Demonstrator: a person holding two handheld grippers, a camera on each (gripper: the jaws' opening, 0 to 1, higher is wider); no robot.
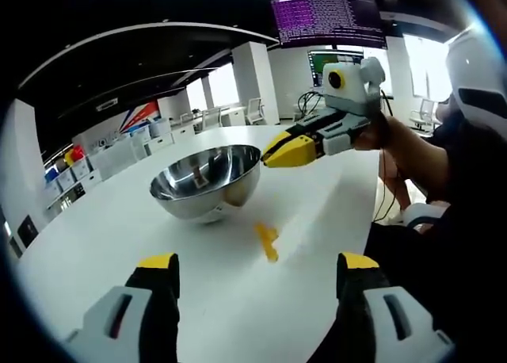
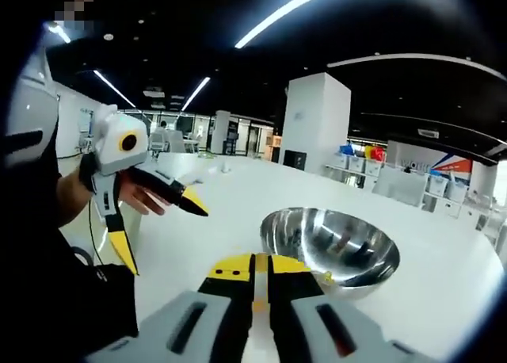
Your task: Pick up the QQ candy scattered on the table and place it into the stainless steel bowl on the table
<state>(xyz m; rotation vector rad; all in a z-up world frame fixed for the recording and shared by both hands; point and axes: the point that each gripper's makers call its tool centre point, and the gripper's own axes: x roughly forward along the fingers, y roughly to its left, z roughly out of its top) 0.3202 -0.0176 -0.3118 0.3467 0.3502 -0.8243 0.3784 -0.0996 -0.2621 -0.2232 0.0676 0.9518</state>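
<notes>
My left gripper (image 1: 252, 277) has its jaws wide apart over the white tabletop (image 1: 119, 228). One yellow candy (image 1: 267, 241) lies just beside the steel bowl (image 1: 205, 181), away from the tabletop's edges. My right gripper (image 2: 258, 268) has its jaws squeezed together near the bowl; I cannot tell if they hold anything.

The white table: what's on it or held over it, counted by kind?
Shiny stainless steel bowl: 1
Yellow QQ candy packet lying on the white table: 1
Hand-held gripper with yellow-tipped jaws: 2, left open, right shut
Total: 4
</notes>
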